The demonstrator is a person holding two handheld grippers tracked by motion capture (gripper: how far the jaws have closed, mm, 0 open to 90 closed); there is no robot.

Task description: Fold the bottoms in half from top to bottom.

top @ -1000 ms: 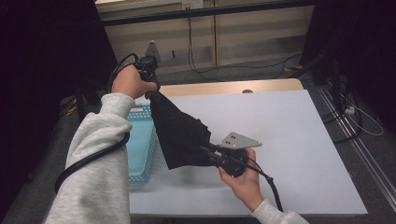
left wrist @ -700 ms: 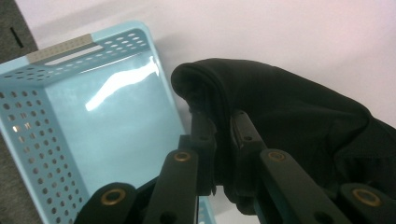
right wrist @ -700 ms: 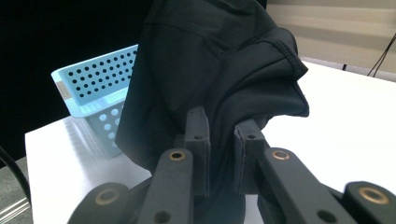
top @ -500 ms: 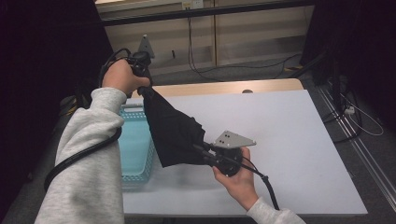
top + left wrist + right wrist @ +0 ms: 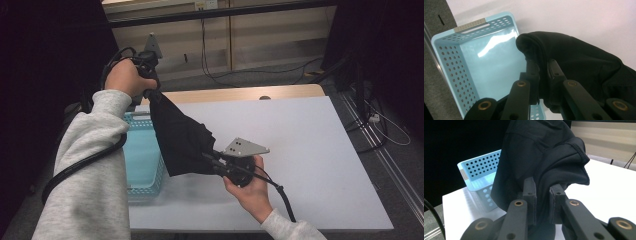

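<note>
**Black garment held taut between two grippers above basket and table**

Nearest the camera in the high view, the right hand point(image 5: 250, 187) held the right gripper point(image 5: 212, 159) low over the white table point(image 5: 310, 150), at about 6 o'clock of the table top. Its jaws were nearly closed and clamped a fold of the black garment point(image 5: 182, 137); the right gripper view showed cloth pinched between both pads, with the rest bunched above them.

From that grip the black garment ran up and away toward 11 o'clock, hanging clear of the table surface and partly over the near right rim of the light blue basket point(image 5: 142, 165). The basket stood on the table at its 9 o'clock edge.

Farthest off, the left hand point(image 5: 125, 77) held the left gripper point(image 5: 152, 95) raised high over the basket's far end. Its jaws were likewise nearly closed, gripping the garment's upper edge; the left gripper view looked down past the cloth point(image 5: 574, 62) into the basket interior point(image 5: 496, 67)
</note>
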